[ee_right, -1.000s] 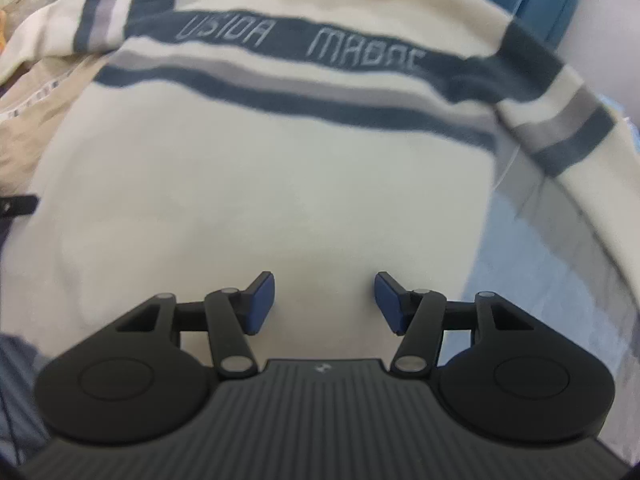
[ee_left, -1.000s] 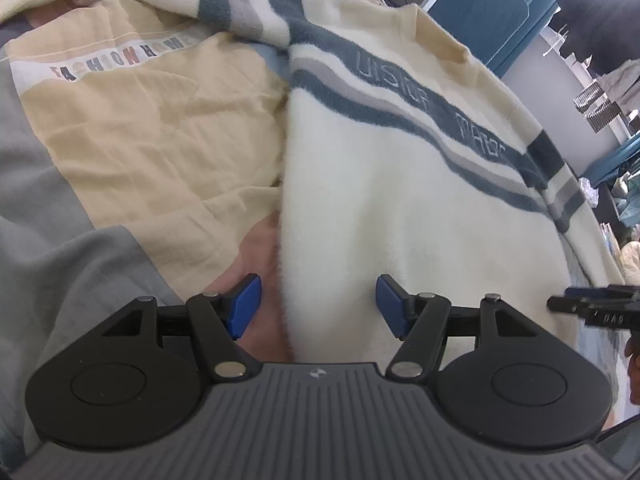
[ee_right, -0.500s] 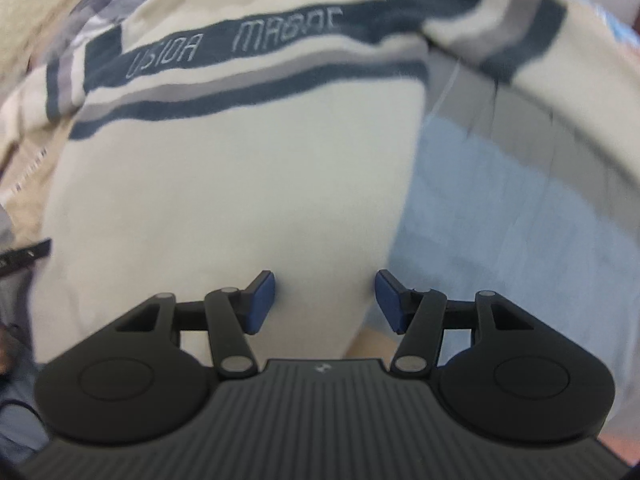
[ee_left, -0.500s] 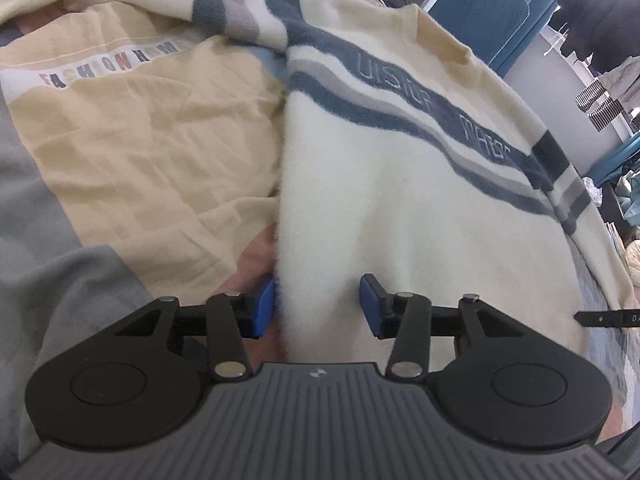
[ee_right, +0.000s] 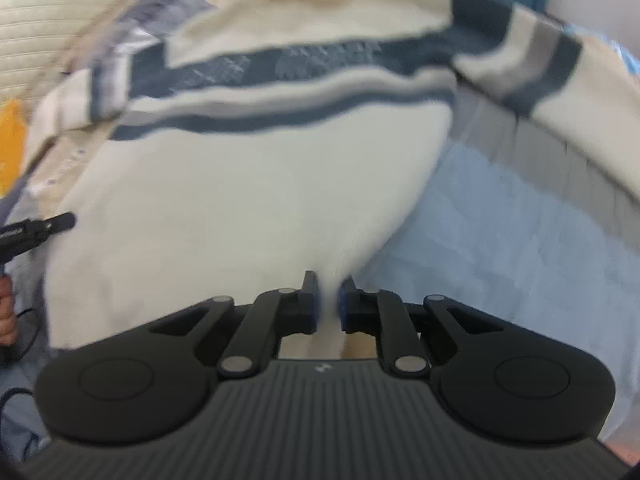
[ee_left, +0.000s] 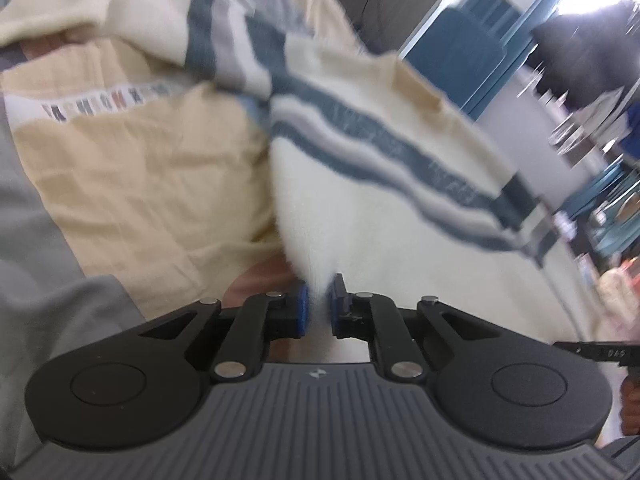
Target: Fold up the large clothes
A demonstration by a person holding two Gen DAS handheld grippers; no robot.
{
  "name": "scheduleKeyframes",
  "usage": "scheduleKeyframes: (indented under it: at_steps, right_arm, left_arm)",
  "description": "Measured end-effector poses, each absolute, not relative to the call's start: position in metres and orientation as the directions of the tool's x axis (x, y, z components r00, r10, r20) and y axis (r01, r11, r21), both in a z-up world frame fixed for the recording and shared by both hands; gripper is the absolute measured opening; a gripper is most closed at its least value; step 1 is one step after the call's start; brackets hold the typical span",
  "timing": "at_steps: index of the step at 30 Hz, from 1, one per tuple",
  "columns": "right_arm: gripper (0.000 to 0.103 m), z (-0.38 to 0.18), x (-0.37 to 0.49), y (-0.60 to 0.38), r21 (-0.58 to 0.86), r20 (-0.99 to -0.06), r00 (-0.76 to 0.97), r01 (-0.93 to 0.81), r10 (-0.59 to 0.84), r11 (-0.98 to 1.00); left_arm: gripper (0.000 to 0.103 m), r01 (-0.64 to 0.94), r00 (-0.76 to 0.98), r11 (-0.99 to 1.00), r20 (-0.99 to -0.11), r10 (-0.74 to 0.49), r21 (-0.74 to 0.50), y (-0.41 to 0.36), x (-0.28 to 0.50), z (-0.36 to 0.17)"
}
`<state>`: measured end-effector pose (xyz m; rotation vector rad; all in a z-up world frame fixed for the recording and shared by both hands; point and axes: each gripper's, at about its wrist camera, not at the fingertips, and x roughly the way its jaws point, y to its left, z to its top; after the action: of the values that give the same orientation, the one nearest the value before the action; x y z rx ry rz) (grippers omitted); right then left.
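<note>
A cream sweater (ee_left: 380, 216) with blue and grey chest stripes lies spread on a bed; it also shows in the right wrist view (ee_right: 248, 184). My left gripper (ee_left: 319, 306) is shut on the sweater's bottom left hem corner. My right gripper (ee_right: 329, 304) is shut on the bottom right hem corner. The fabric is pulled up into a peak at each grip. Both views are motion-blurred. One sleeve (ee_right: 560, 80) lies out to the right, the other sleeve (ee_left: 168, 16) at the upper left.
A beige and grey quilt (ee_left: 132, 184) with a lettered strip lies under the sweater on the left. A light blue sheet (ee_right: 520, 240) lies on the right. Blue panels (ee_left: 472, 52) and dark hanging clothes stand behind the bed.
Both grippers were open over the hem and have closed on its two corners. The hem has lifted at both grips, and the views have tilted upward.
</note>
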<state>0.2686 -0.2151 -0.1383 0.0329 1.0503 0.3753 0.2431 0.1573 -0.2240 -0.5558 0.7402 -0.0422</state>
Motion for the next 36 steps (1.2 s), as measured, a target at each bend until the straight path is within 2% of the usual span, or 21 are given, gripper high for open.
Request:
scheduleKeyframes:
  at_steps: [4,7,11,13,15,16,17,21,26,29,33,36]
  right_arm:
    - [0.012,-0.121,0.252,-0.215,0.191,-0.834,0.434,-0.349,0.339,0.917]
    - [0.013,-0.127,0.243,-0.218,0.179,-0.850,0.410,-0.363,0.329,0.914]
    - [0.017,-0.132,0.245,-0.244,0.302,-0.811,0.425,-0.284,0.401,0.910]
    - [0.018,-0.133,0.245,-0.258,0.351,-0.783,0.453,-0.245,0.427,0.904]
    - [0.022,-0.134,0.241,-0.271,0.391,-0.754,0.479,-0.222,0.449,0.893]
    - [0.023,-0.134,0.238,-0.276,0.401,-0.738,0.496,-0.223,0.457,0.889]
    - [0.026,-0.134,0.237,-0.284,0.407,-0.720,0.523,-0.214,0.456,0.888]
    - [0.065,-0.141,0.236,-0.323,0.490,-0.636,0.638,-0.103,0.435,0.866]
    - [0.066,-0.165,0.254,-0.378,0.548,-0.598,0.737,0.090,0.315,0.832]
    - [0.066,-0.182,0.266,-0.407,0.545,-0.586,0.788,0.212,0.187,0.811]
    - [0.062,-0.210,0.286,-0.445,0.557,-0.572,0.820,0.356,0.036,0.750]
    - [0.060,-0.227,0.302,-0.468,0.610,-0.514,0.858,0.376,-0.013,0.697]
  left_arm:
    - [0.011,-0.127,0.766,0.839,-0.590,-0.256,-0.529,0.162,0.225,-0.208]
    - [0.011,-0.145,0.750,0.843,-0.613,-0.248,-0.519,0.163,0.218,-0.208]
    - [0.014,-0.178,0.712,0.840,-0.656,-0.250,-0.513,0.165,0.225,-0.213]
    - [0.023,-0.205,0.705,0.836,-0.669,-0.235,-0.509,0.171,0.227,-0.212]
    - [0.048,-0.241,0.712,0.830,-0.673,-0.201,-0.504,0.175,0.227,-0.210]
    - [0.052,-0.259,0.724,0.827,-0.667,-0.176,-0.499,0.178,0.227,-0.208]
    - [0.054,-0.265,0.741,0.827,-0.654,-0.154,-0.495,0.179,0.227,-0.204]
    - [0.056,-0.250,0.793,0.840,-0.600,-0.108,-0.482,0.176,0.227,-0.188]
    - [0.059,-0.172,0.815,0.896,-0.571,-0.104,-0.410,0.147,0.240,-0.177]
    - [0.059,-0.094,0.797,0.913,-0.580,-0.169,-0.396,0.126,0.254,-0.180]
    - [0.059,-0.055,0.775,0.941,-0.608,-0.171,-0.334,0.102,0.269,-0.192]
    - [0.059,-0.053,0.757,0.943,-0.629,-0.177,-0.329,0.097,0.280,-0.203]
